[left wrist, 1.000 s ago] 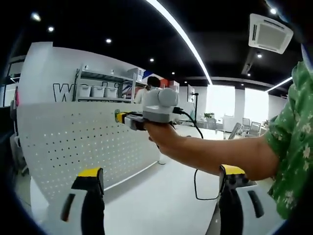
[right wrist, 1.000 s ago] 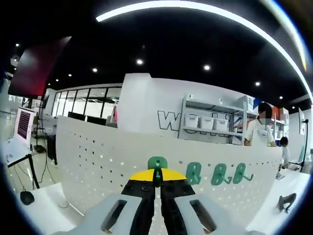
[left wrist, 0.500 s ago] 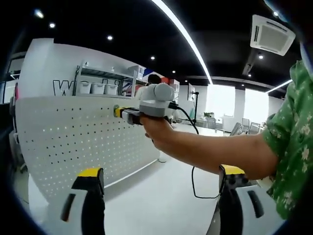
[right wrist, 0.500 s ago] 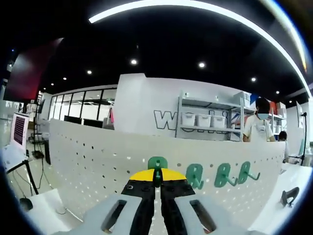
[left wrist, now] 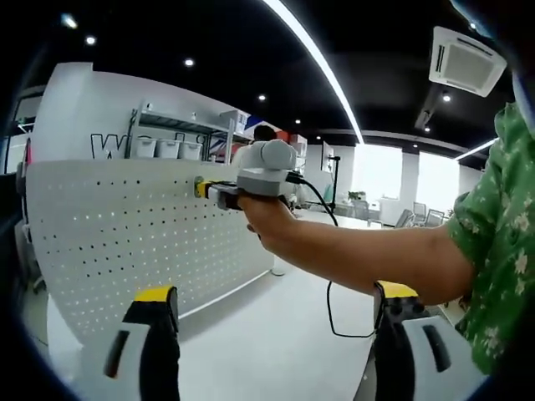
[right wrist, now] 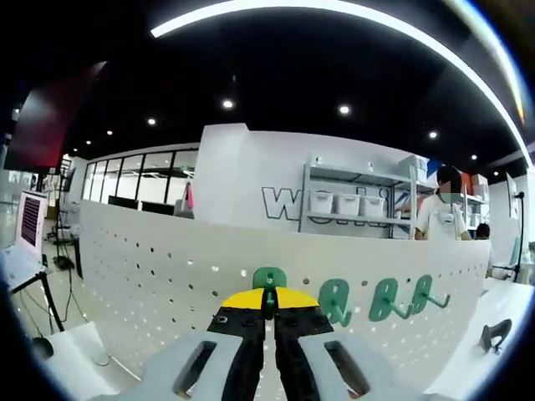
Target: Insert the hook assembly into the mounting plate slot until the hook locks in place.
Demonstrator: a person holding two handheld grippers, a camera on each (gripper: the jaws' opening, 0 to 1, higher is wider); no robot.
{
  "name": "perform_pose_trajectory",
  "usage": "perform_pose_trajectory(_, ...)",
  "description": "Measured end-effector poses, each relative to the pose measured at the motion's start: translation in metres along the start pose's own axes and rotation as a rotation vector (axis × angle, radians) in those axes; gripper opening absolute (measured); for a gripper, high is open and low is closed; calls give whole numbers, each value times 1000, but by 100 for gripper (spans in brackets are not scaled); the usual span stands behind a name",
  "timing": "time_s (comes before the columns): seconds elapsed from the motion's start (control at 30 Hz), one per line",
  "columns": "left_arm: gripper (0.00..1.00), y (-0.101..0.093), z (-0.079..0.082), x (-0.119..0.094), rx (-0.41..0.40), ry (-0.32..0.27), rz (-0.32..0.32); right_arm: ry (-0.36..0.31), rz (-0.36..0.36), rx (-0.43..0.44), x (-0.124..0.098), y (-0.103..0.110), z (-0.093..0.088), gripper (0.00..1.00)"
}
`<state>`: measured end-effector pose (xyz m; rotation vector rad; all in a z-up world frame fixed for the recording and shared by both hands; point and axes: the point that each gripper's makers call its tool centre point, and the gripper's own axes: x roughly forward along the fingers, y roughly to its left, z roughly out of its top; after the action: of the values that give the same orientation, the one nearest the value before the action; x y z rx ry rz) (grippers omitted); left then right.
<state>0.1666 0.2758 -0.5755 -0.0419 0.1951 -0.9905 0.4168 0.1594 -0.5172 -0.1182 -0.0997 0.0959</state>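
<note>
We are in a large open office or demonstration hall: black ceiling with strip lights [right wrist: 334, 8], a ceiling air unit [left wrist: 466, 57], shelves with white bins [right wrist: 347, 205], glass walls [right wrist: 142, 180], chairs [left wrist: 422, 219].

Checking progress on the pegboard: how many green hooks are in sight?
4: one green hook pinched in the right gripper at the pegboard, three hung hooks in a row beside it. Others may be hidden.
</note>
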Motion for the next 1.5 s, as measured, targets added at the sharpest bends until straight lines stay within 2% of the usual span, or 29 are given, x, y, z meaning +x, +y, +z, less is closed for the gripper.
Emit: perform_pose_trajectory(1.5,97,4,-6,-2,-9,13,-24,18,-38,7,4,-4,-5,1)
